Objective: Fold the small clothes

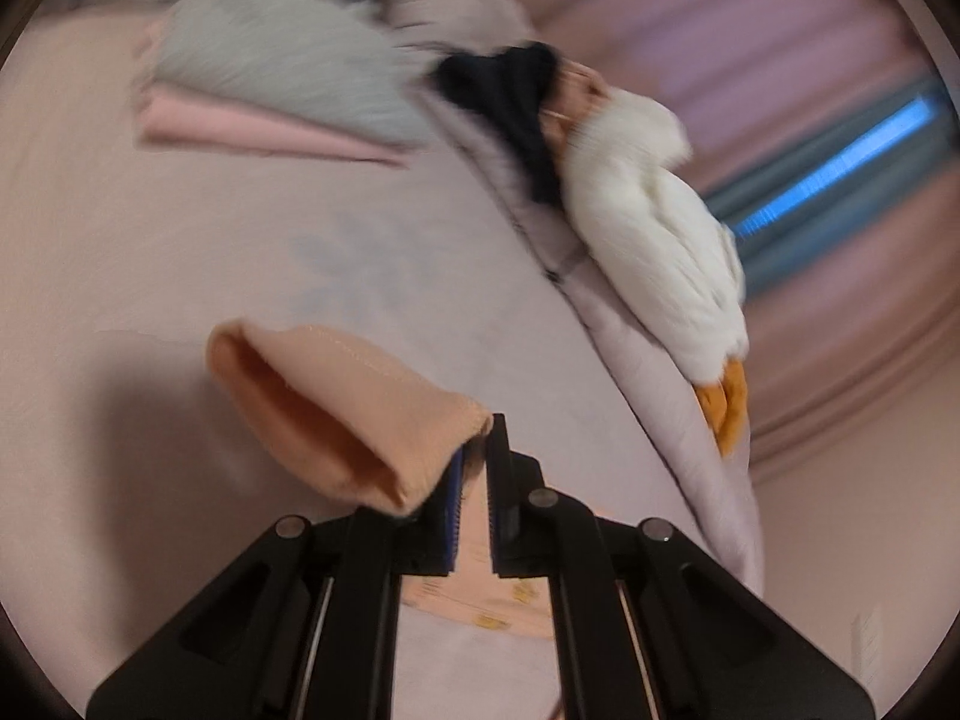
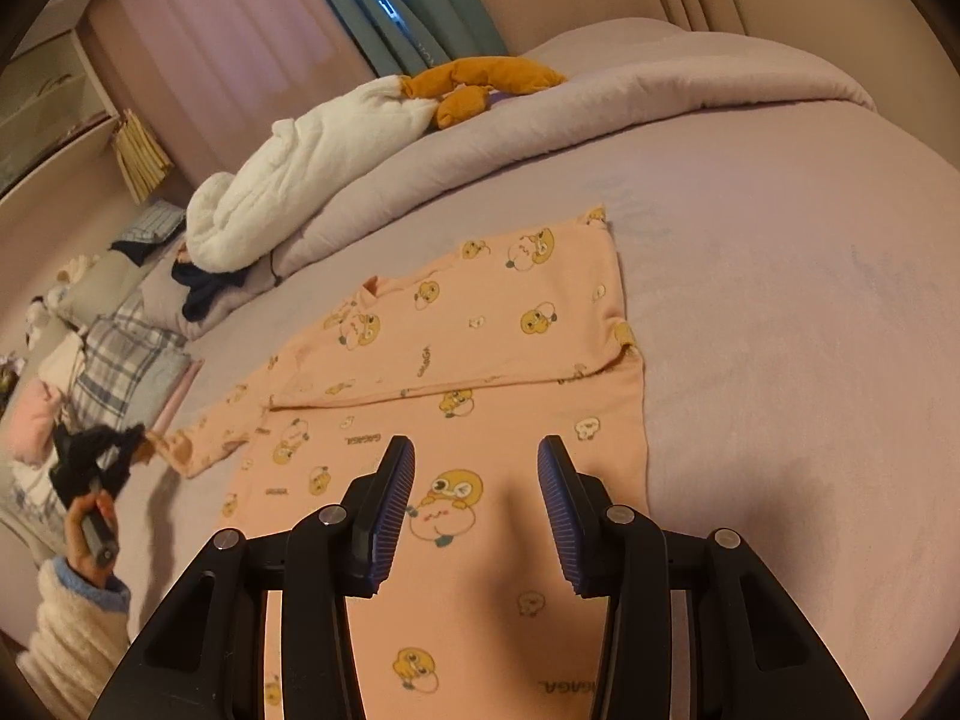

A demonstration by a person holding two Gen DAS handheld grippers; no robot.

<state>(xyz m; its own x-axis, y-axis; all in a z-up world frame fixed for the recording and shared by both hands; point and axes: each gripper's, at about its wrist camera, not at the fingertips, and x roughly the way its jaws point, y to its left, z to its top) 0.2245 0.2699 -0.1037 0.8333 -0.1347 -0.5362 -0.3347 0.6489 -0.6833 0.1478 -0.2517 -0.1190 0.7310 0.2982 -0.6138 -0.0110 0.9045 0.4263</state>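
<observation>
We see the left gripper (image 1: pixel 477 450) closed on the cuff of a sleeve (image 1: pixel 336 408), the peach cloth pinched between its blue pads and lifted off the bed (image 1: pixel 180 228), with the open end of the sleeve hanging to the left. From the right wrist view, the same left gripper (image 2: pixel 129 441) shows at the far left edge, held in a hand (image 2: pixel 90 531) with a fluffy cream cuff, gripping the sleeve tip (image 2: pixel 174 447). The right gripper (image 2: pixel 474 450) hovers with its jaws apart and nothing between them, just above the lower part of the pajama top (image 2: pixel 480 348), which lies spread flat on the bed (image 2: pixel 780 360). The top is peach with a print of yellow cartoon figures, and one side is already folded over across the middle. Beyond it a rolled lilac duvet (image 2: pixel 480 138) runs along the bed, with a white and orange stuffed toy (image 2: pixel 300 180) lying on it and a dark garment (image 2: pixel 204 288) next to the toy. Folded clothes, among them a plaid piece (image 2: pixel 126 354), sit piled at the left. In the left wrist view a grey and pink folded pile (image 1: pixel 264 84) lies further up the bed, though that picture is blurred.
</observation>
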